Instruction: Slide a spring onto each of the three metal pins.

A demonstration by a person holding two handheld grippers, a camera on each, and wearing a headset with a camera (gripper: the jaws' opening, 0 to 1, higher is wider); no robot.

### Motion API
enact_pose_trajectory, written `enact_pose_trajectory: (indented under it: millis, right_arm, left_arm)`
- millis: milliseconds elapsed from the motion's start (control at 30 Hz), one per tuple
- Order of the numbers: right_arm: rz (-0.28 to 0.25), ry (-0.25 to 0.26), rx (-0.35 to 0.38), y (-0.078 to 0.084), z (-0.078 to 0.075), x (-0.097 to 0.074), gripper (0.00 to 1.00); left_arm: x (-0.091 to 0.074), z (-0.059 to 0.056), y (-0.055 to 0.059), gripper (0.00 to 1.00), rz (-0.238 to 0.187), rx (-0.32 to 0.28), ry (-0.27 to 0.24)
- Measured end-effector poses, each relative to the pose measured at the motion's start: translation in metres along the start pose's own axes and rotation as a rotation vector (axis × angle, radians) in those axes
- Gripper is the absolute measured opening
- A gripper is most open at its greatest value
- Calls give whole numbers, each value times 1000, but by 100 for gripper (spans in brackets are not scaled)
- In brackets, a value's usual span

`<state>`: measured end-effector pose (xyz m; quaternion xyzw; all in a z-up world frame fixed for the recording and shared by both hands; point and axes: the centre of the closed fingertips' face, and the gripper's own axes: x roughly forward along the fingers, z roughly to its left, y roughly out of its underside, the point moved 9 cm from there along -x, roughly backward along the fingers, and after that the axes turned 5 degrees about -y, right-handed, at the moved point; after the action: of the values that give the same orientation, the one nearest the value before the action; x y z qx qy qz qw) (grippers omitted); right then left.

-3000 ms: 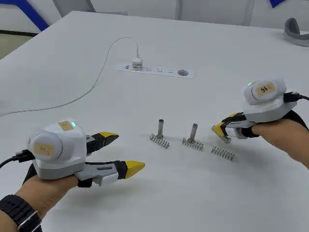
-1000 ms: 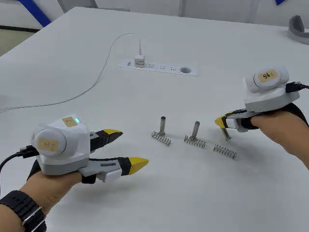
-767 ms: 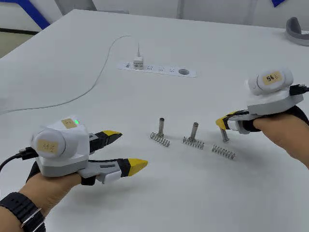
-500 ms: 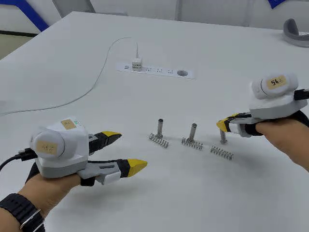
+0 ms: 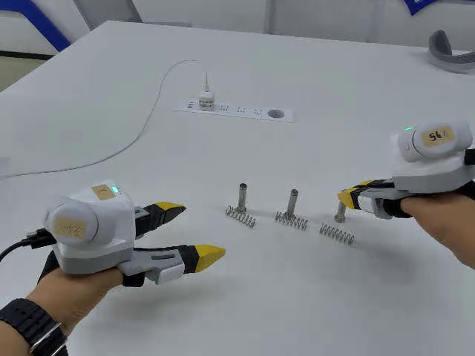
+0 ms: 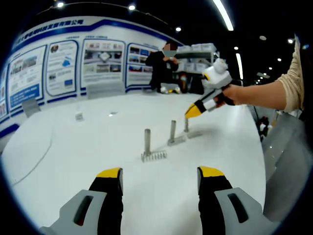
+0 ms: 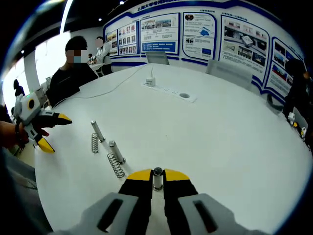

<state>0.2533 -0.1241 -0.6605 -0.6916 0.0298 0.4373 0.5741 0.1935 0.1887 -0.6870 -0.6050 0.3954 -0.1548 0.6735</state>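
Two metal pins stand upright on the white table, each with a spring lying at its foot. A third pin stands to their right, behind a third spring. My right gripper reaches in from the right and is shut on this pin near its top. At the lower left my left gripper hovers open and empty, pointing at the row of pins and springs.
A white power strip with a plugged-in charger and a cable lies at the back of the table. A grey curved object sits at the far right. People stand beyond the table.
Three seconds ago the right gripper held the third pin tilted; now that pin stands upright on the table with the gripper still at it. The left gripper has stayed put.
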Motion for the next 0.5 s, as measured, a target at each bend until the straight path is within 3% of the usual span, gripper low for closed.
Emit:
enact_pose_trajectory:
  millis: [500]
  right_arm:
    - [-10,-1,-18,0,4,-3,11]
  left_arm:
    - [0,1,1,63,2,1,2]
